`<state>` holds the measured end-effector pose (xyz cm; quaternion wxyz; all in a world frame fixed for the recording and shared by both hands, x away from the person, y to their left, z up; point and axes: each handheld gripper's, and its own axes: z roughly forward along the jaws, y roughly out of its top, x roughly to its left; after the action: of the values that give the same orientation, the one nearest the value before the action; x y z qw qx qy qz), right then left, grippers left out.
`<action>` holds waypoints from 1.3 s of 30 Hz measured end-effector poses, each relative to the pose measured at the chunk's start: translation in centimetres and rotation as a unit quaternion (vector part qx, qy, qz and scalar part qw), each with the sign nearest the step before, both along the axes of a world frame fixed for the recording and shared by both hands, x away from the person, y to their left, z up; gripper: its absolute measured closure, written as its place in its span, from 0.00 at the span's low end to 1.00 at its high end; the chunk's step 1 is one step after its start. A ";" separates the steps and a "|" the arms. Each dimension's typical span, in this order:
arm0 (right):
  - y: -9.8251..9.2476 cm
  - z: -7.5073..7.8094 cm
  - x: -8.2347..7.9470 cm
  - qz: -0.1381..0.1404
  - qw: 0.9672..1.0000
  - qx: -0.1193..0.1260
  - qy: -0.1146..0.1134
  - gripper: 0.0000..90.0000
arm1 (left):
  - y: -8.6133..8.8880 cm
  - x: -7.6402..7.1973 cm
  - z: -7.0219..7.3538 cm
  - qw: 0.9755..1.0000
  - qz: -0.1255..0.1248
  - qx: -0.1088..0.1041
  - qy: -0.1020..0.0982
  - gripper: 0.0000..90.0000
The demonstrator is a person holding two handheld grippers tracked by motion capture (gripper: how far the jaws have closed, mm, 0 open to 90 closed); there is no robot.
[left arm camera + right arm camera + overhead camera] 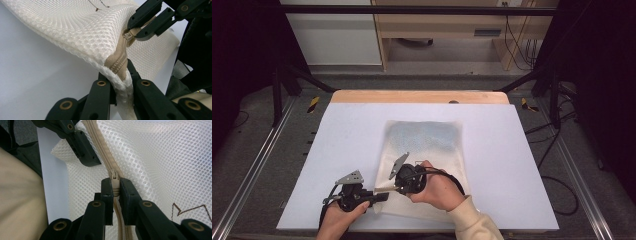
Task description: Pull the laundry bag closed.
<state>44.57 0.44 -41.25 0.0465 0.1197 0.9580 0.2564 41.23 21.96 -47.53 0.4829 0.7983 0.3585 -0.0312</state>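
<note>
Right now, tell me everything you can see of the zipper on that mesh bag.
The zipper is tan, with fine closed teeth on a woven tape, sewn into the cream mesh bag along its near edge. Its small tan pull is clamped by the right gripper. The left gripper pinches the bag's corner at the zipper's end, lifting it off the white table.

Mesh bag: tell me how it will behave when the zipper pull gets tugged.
The mesh bag is probably floppy: it sags and folds where the left gripper pinches its corner. It looks light, so it would likely slide on the table unless held. The right gripper clamps the small zipper pull, which might slip.
</note>
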 end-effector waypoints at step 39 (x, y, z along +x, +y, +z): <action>-2.8 0.2 -0.2 -0.029 1.000 0.004 0.003 0.91 | -0.3 -0.1 0.0 1.000 -0.007 -0.005 0.002 0.94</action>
<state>44.37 -2.39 -41.01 0.0503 0.1481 0.9534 0.2580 41.14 21.68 -47.57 0.4859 0.7984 0.3535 -0.0383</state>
